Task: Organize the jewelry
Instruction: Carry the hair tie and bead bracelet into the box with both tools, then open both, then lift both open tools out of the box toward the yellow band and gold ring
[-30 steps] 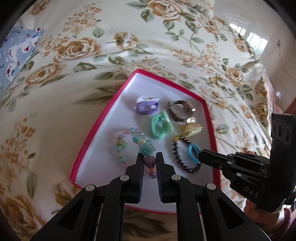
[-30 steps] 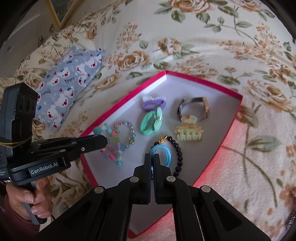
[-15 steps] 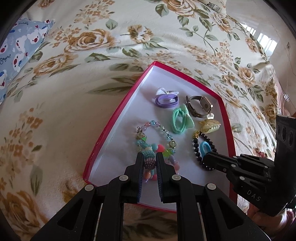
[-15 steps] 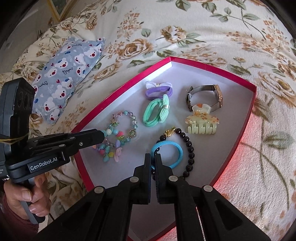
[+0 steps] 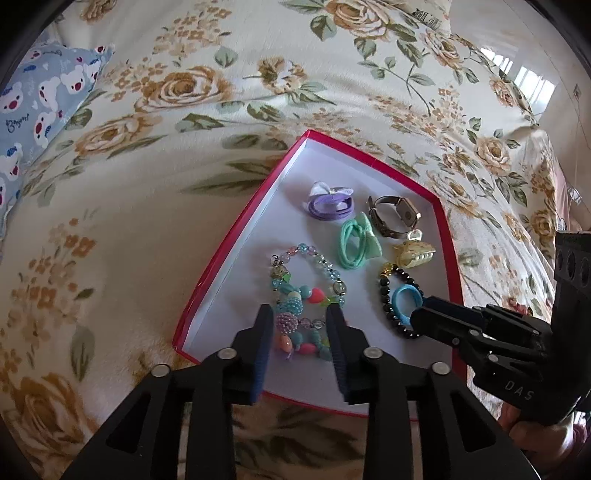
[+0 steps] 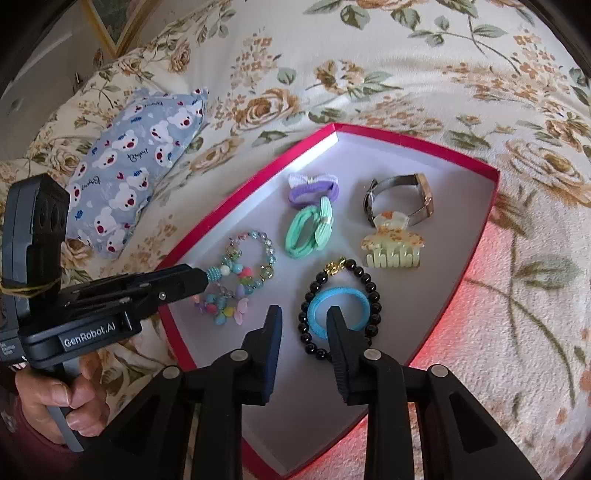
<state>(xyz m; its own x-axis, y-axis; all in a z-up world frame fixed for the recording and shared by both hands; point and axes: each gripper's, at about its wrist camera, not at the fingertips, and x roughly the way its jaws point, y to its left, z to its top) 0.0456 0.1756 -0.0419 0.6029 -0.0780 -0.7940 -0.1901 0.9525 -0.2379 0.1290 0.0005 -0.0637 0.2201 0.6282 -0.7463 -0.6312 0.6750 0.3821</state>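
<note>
A red-rimmed box (image 5: pixel 236 236) (image 6: pixel 424 147) with a white floor lies on the flowered bedspread. In it lie a colourful bead bracelet (image 5: pixel 299 299) (image 6: pixel 236 280), a black bead bracelet (image 5: pixel 386 295) (image 6: pixel 369 291), a blue hair tie (image 5: pixel 404 295) (image 6: pixel 340 306), a green hair tie (image 5: pixel 354 240) (image 6: pixel 306 230), a purple hair tie (image 5: pixel 328 203) (image 6: pixel 314 188), a watch (image 5: pixel 395 214) (image 6: pixel 402 199) and a yellow claw clip (image 5: pixel 413 254) (image 6: pixel 391 247). My left gripper (image 5: pixel 300 314) is open, its jaws either side of the colourful bracelet. My right gripper (image 6: pixel 304 314) is open over the blue hair tie.
A blue bear-print pouch (image 5: pixel 40 99) (image 6: pixel 133 162) lies on the bedspread left of the box. A picture frame (image 6: pixel 110 22) leans at the far left. Each gripper shows in the other's view, close beside it.
Both grippers have opened. The colourful bracelet left my left gripper and lies in the box; the blue hair tie left my right gripper. Both grippers have drawn back a little.
</note>
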